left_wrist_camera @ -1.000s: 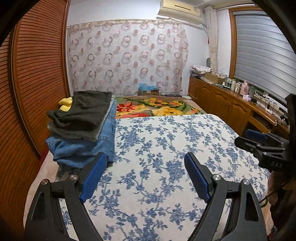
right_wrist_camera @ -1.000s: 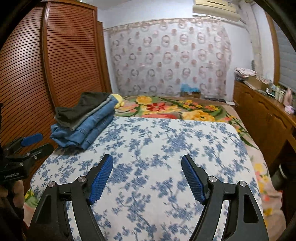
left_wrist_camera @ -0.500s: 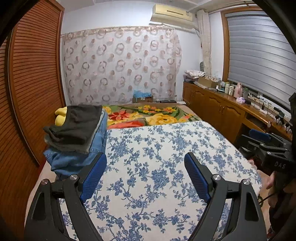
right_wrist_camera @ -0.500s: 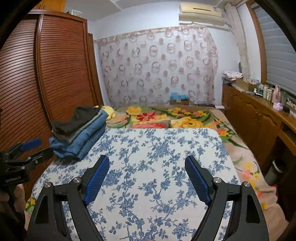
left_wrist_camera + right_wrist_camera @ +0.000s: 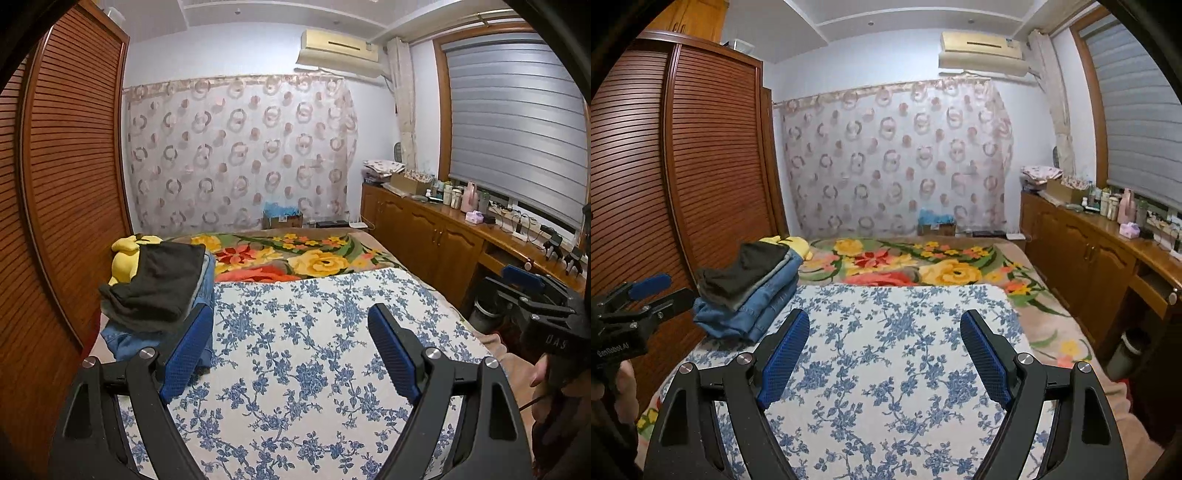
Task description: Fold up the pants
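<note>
the left gripper (image 5: pixel 290 350) was held above the blue-flowered bedspread (image 5: pixel 314 332), its jaws set wide apart with nothing between the blue pads (image 5: pixel 188 354). the right gripper (image 5: pixel 884 354) was held beside it over the same cloth; its jaws had just been opening and also stood wide, with nothing between them. neither gripper touched the cloth or any garment.

the folded pants (image 5: pixel 753 291) lay in one stack at the left edge of the bed, near the louvred wooden wardrobe (image 5: pixel 701 166). the stack consisted of blue denim pairs (image 5: pixel 125 339) at the bottom and a dark pair (image 5: pixel 162 284) on top. a yellow soft toy (image 5: pixel 125 254) lay just behind the stack. a bright flowered blanket (image 5: pixel 923 266) covered the far part of the bed, beyond the bedspread. part of a hand (image 5: pixel 541 373) showed on the right gripper's handle at the frame edge.
</note>
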### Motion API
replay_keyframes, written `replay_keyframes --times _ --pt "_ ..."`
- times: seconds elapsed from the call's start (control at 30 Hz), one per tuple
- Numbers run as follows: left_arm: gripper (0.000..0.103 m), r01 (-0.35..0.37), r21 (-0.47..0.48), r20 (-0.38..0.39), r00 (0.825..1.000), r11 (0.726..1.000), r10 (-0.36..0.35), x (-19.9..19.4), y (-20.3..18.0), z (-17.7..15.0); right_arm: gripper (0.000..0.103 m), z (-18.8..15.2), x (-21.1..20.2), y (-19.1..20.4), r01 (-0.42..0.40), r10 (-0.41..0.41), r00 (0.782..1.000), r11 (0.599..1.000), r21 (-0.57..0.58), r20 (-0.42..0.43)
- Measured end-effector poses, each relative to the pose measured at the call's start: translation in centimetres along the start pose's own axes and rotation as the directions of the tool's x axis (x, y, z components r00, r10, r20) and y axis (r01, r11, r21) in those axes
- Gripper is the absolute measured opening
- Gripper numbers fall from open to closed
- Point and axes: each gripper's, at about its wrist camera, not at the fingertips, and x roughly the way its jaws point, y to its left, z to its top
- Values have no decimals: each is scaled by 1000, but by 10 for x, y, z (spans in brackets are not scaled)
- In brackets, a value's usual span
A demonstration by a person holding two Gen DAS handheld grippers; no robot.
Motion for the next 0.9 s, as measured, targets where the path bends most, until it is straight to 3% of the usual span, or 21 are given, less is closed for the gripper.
replay_keyframes --times 0.27,0.9 --pt "86 -16 -8 32 999 1000 16 -14 6 7 85 0 -3 1 7 -7 1000 1000 -8 24" --pt "86 -27 -24 24 999 999 28 -12 12 -2 86 -3 3 2 11 -11 1000 1000 -22 25"
